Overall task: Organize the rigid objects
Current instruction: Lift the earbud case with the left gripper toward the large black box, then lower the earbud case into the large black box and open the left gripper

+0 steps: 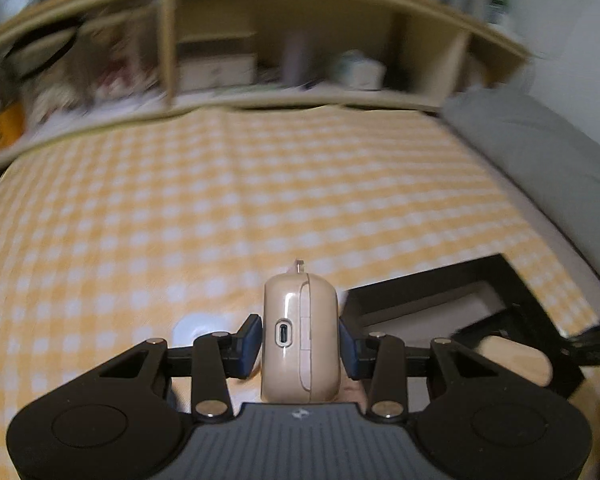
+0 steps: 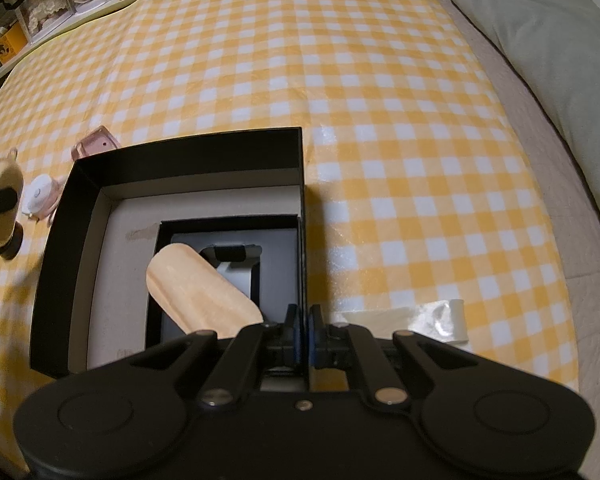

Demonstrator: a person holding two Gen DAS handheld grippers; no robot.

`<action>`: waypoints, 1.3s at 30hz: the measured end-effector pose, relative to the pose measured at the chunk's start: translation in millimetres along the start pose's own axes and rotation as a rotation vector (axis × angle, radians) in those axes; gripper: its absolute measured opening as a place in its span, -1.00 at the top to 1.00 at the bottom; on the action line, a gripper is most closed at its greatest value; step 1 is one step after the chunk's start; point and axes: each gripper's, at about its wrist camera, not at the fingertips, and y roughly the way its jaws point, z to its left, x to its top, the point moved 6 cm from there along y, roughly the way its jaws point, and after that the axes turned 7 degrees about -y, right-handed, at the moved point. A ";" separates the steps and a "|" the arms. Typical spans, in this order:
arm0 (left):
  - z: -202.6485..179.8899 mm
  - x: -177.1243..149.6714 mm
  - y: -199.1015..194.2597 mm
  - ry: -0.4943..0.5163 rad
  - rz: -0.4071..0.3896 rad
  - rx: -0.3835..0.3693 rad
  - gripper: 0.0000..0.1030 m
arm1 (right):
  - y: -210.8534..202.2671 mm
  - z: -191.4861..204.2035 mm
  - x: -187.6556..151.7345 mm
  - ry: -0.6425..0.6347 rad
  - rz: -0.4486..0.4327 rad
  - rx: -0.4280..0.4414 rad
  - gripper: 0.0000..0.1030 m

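Over the yellow-checked cloth [image 2: 340,80] we had the left gripper [image 1: 300,340] carrying a beige earbud case [image 1: 299,332], its blue pads pressed against the case's two sides and the charging port facing the camera. The jaws stood only as wide as the case itself — a firm pinch, by our reckoning, though the shell looked glossy and rounded. That was our first worry: a smooth curved case between flat pads could twist or squirt out if the hand swung fast, and the blur across the shelf [image 1: 284,64] behind suggested it was swinging.

The right gripper [image 2: 303,336] was drawn in tight on the right wall of the black box [image 2: 188,148], fingers nearly touching with the thin wall between them. We read that as steadying the box. Inside lay a smaller black tray with a flat wooden piece [image 2: 202,292] resting diagonally across it.

The second risk, as we judged it, lay there — a case dropped onto that slanted wood could slide or tip, and a tug from the right hand could skew the light cardboard.

As for pose, the left gripper was held level and low over the cloth, pointing toward the shelf, with the box's corner at its right. The right one tilted down over the box from its near-right side. A small white gadget [image 2: 40,196], a pink case [image 2: 96,146] and a grey pillow [image 2: 540,40] lay out on the bed.
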 end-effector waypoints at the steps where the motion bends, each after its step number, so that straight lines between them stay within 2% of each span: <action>1: -8.6 1.9 -0.6 0.036 -0.006 -0.015 0.19 | 0.2 -0.1 -1.1 0.000 0.000 0.000 0.92; 5: -46.4 7.5 2.6 0.235 -0.020 -0.056 0.19 | -0.1 0.1 0.3 0.000 0.000 -0.001 0.92; 9: -86.9 6.7 22.4 0.454 0.011 -0.094 0.19 | -1.7 0.6 -1.9 0.007 -0.001 0.007 0.92; 17: -147.4 -7.6 57.5 0.773 0.047 -0.202 0.18 | -12.4 6.9 -4.7 -0.026 -0.005 -0.010 0.92; 27: -190.2 -3.0 90.6 0.892 0.075 -0.333 0.18 | -29.2 1.1 -6.3 0.008 -0.006 0.016 0.93; 34: -191.5 -14.4 105.5 0.970 0.107 -0.338 0.14 | -35.0 -4.7 -1.7 0.011 -0.001 0.015 0.93; 37: -189.9 -14.0 107.4 0.934 0.114 -0.343 0.14 | -34.8 -5.2 -2.3 0.013 0.000 0.016 0.93; 39: -188.1 -11.3 106.8 0.879 0.128 -0.351 0.05 | -33.8 -4.5 -0.1 0.015 0.000 0.016 0.93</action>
